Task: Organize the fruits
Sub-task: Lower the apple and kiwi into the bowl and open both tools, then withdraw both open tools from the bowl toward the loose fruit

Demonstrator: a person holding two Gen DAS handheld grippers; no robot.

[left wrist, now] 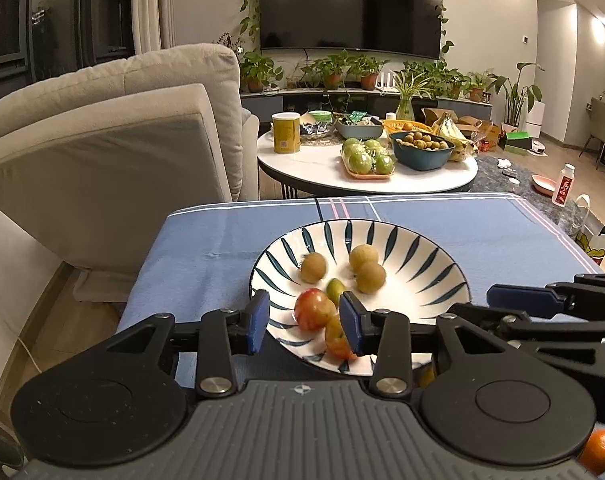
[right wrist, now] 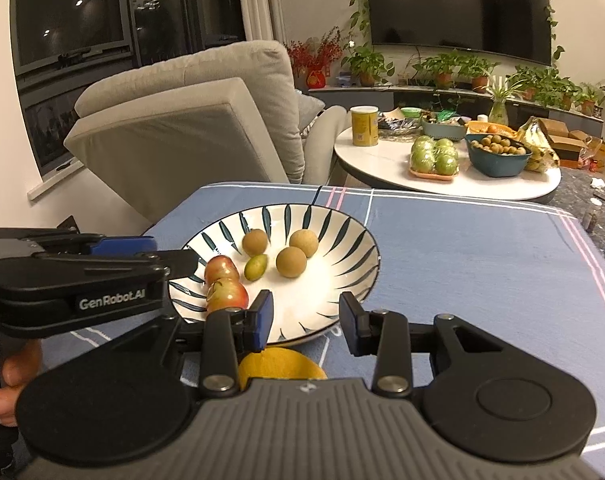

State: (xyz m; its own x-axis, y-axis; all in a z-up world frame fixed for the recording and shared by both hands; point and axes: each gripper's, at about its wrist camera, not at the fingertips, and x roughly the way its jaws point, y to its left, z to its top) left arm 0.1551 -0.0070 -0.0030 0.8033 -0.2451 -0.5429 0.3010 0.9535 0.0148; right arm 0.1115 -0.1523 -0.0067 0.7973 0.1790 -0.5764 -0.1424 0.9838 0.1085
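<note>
While the left gripper (left wrist: 304, 322) is hovering with its jaws spread and empty over the near rim of the striped plate (left wrist: 422, 264), the right gripper (right wrist: 305, 322) is hanging just beside it to the right, likewise spread and pinching nothing. The plate is sitting on the blue cloth (right wrist: 462, 248) and carrying three brown longans (left wrist: 368, 276), a small green fruit (left wrist: 335, 290) and two red fruits (left wrist: 313, 308) at its near left side. A yellow fruit (right wrist: 282, 364) is lying on the cloth just near of the plate, under the right gripper.

Both wrist views low, near, facing forward — sharing striped plate (left wrist: 442, 280) (right wrist: 354, 248)
</note>
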